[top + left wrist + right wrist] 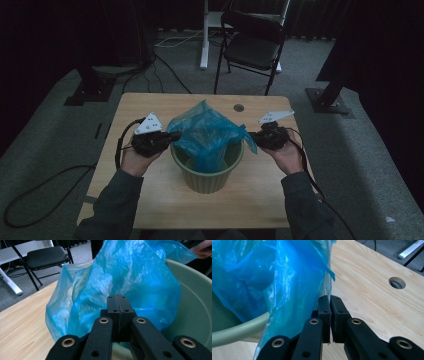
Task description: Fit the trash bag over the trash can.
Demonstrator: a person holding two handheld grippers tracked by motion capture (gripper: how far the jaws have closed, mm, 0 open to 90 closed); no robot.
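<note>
Black jaws of the left hand-held gripper (117,302) meet closed against the blue plastic bag (206,131); whether film is pinched cannot be told. Opposite, the right hand-held gripper (330,302) pinches the bag's edge. Thin, crinkled and translucent, the bag rises from a green bucket (207,175) standing on the wooden worktop (150,200), between both grippers. A black chair (252,42) stands beyond.

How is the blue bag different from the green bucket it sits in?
The blue bag is thin, crinkly and see-through; the green bucket is stiff and solid. The bag bunches up in an uneven peak above the rim, while the bucket keeps a smooth round shape. The bag is pinched at its edges by the left gripper and the right gripper; the bucket just stands on the table. Both are open on top.
</note>
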